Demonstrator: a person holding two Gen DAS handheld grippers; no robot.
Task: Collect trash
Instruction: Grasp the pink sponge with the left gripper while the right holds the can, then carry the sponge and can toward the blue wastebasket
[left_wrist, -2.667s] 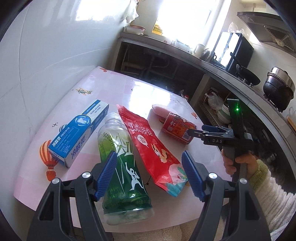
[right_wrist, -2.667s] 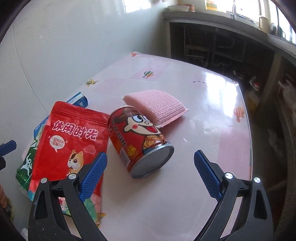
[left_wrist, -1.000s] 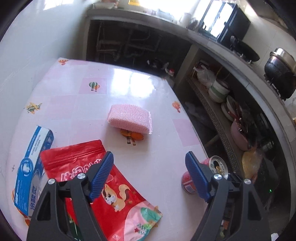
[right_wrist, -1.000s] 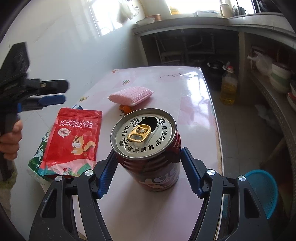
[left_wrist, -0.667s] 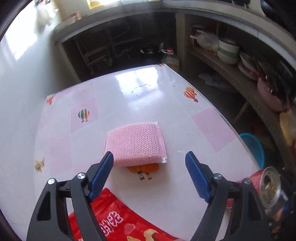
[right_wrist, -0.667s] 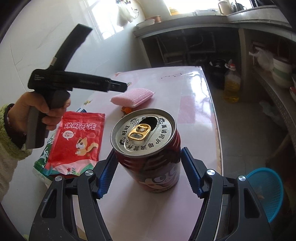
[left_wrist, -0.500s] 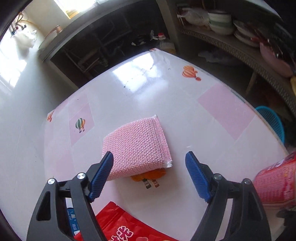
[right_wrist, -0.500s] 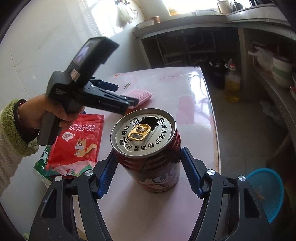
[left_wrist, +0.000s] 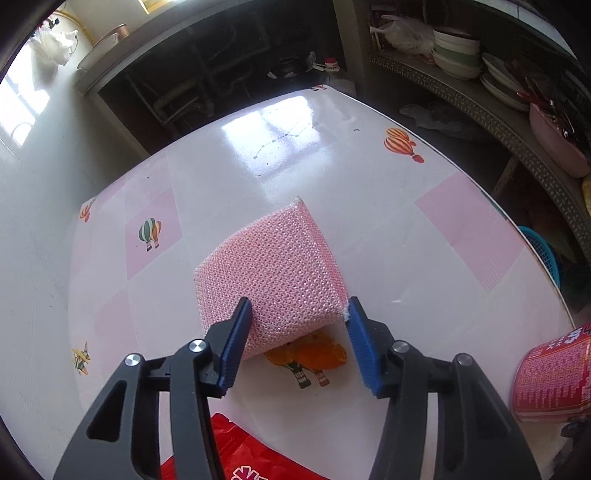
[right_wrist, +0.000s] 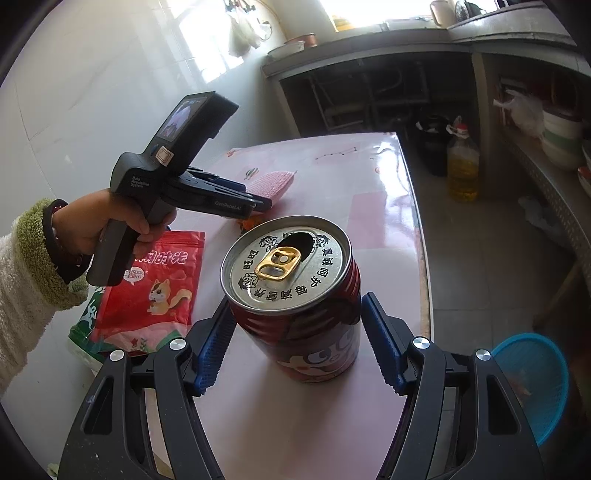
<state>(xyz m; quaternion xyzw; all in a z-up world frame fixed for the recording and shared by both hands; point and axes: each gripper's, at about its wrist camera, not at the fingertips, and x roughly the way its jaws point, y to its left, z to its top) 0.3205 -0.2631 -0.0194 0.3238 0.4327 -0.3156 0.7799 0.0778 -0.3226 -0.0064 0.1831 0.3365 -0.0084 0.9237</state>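
Tabletop (left_wrist: 303, 147) of glossy white and pale pink squares, printed with small hot-air balloons, fills both views and carries one of each piece of litter. One red foil snack pouch with a cartoon squirrel (right_wrist: 155, 291) lies flat at the near left, overlapping a green and white bottle (right_wrist: 83, 325) of which only an edge shows. One red drink can with a silver top and gold pull tab (right_wrist: 295, 295) stands upright between the blue pads of the right gripper (right_wrist: 299, 347), whose jaws stand wide on either side of its body and hold it; the can also shows at the right edge of the left wrist view. One blue plastic basket (right_wrist: 532, 384) sits on the floor beyond the table's right edge. One pink mesh scouring pad (left_wrist: 273, 277) rests on the table over a scrap of orange peel (left_wrist: 310, 354). The left gripper (left_wrist: 299, 350), held in a hand with a fleecy white sleeve, points steeply down with its jaws closing about the pad's near end, the pads at its two sides.
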